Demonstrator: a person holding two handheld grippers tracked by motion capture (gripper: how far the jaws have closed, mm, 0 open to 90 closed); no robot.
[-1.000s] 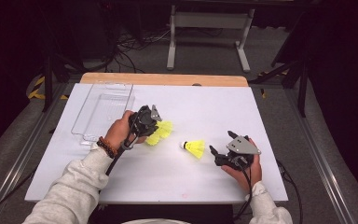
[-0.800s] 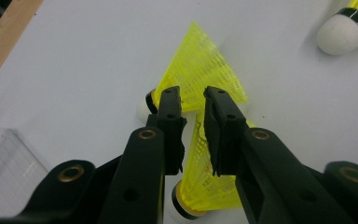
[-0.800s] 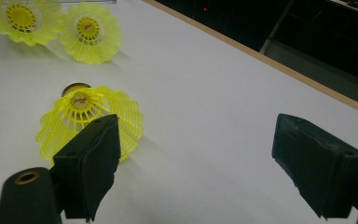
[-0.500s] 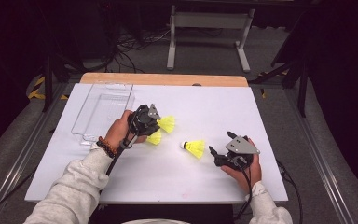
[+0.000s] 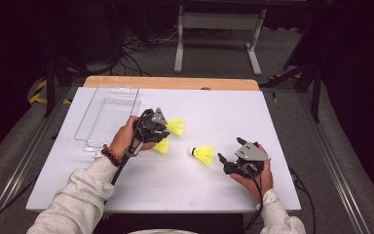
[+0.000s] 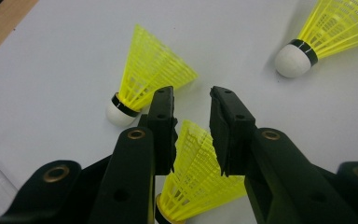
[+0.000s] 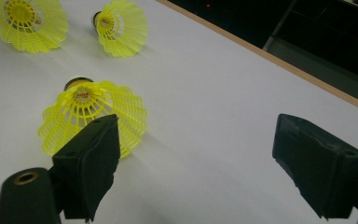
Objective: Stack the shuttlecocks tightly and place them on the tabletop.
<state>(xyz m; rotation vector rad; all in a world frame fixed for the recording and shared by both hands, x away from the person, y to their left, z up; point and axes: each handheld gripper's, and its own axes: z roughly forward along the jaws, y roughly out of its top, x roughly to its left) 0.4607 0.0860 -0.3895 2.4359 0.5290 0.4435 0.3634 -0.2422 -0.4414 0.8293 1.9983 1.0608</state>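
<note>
Three yellow shuttlecocks lie on the white worktop. Each has a flared skirt of plastic mesh, a black band and a rounded white cork tip. The near shuttlecock lies just under the left gripper, its skirt rising between the two black fingers. Those fingers have just been opening; a small gap shows on each side of the mesh, so they no longer press it. The far shuttlecock lies just beyond that gripper, tip toward it. The third shuttlecock rests on its side mid-worktop, near the right gripper but not touching it; in the right gripper view its skirt faces the camera beside one finger. The right gripper's fingers stand wide apart with nothing between them.

A clear plastic tray, ribbed on its floor, sits at the left of the worktop.

Compared with a second ago, the two shuttlecocks by the left gripper, then bunched together at its fingers, now lie apart. The third shuttlecock, the tray and the right gripper are where they were.
</note>
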